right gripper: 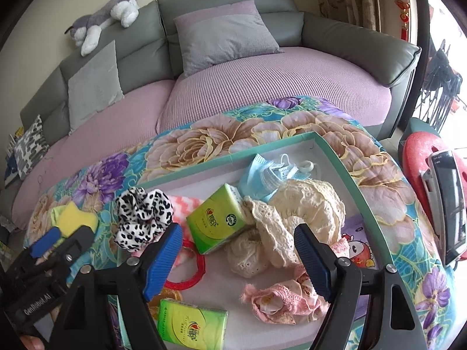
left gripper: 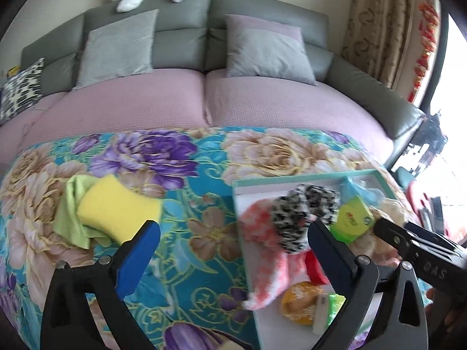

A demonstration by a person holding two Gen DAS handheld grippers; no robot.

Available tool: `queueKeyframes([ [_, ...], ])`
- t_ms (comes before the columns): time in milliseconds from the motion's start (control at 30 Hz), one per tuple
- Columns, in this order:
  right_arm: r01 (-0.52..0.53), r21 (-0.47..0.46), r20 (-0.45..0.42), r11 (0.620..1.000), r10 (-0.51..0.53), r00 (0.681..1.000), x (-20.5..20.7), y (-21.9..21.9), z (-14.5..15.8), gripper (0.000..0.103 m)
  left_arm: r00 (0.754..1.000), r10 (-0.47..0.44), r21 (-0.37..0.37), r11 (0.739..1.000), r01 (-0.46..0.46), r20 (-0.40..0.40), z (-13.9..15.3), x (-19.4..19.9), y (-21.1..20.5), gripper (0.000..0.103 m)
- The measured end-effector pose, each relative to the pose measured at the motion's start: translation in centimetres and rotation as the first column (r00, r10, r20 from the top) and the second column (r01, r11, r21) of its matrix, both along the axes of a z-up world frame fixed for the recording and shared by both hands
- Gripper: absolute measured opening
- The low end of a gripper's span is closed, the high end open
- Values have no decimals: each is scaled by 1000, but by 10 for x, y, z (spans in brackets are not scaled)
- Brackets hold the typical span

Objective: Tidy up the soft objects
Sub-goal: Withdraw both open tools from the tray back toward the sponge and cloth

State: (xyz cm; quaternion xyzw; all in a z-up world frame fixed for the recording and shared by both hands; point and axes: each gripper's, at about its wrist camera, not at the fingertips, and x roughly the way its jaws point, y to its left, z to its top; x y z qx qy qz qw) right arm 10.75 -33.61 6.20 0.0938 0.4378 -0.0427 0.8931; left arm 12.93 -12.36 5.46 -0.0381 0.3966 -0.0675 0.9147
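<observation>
A teal-rimmed white tray (right gripper: 335, 151) (left gripper: 306, 176) lies on the floral blanket and holds a leopard-print scrunchie (right gripper: 140, 213) (left gripper: 294, 215), a green tissue pack (right gripper: 216, 218), a cream lace piece (right gripper: 303, 204), a blue mask (right gripper: 262, 175), a pink lace piece (right gripper: 280, 297) and a second tissue pack (right gripper: 192, 326). A yellow sponge (left gripper: 116, 207) on a green cloth (left gripper: 70, 218) lies left of the tray. My left gripper (left gripper: 233, 236) is open above the tray's left edge. My right gripper (right gripper: 238, 246) is open over the tray's middle. Both are empty.
A grey sofa with pink seat covers (left gripper: 262, 99) and grey cushions (left gripper: 262, 49) lies beyond the blanket. A plush husky (right gripper: 105, 17) lies on the sofa back. A red stand with a phone (right gripper: 446, 201) is at the right. A red ring (right gripper: 186, 274) is in the tray.
</observation>
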Motion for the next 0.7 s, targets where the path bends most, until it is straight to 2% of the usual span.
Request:
queueKeyframes([
  [33, -4, -12, -4, 1000, 4, 1000, 1, 2, -1, 96, 1000, 20, 4, 1000, -20, -2, -1, 1, 3, 101],
  [100, -8, -32, -11, 999, 8, 1000, 2, 5, -3, 103, 999, 52, 5, 999, -52, -9, -4, 3, 10, 101],
  [367, -19, -81, -40, 996, 16, 999, 6, 14, -8, 103, 993, 119, -4, 993, -119, -27, -9, 6, 26, 101],
  [567, -17, -79, -28, 997, 14, 1000, 6, 20, -3, 103, 987, 157, -7, 987, -157, -44, -11, 7, 39, 101],
  [700, -44, -44, 6, 998, 44, 999, 7, 37, 4, 103, 977, 211, -2, 977, -212, -41, -9, 6, 60, 101],
])
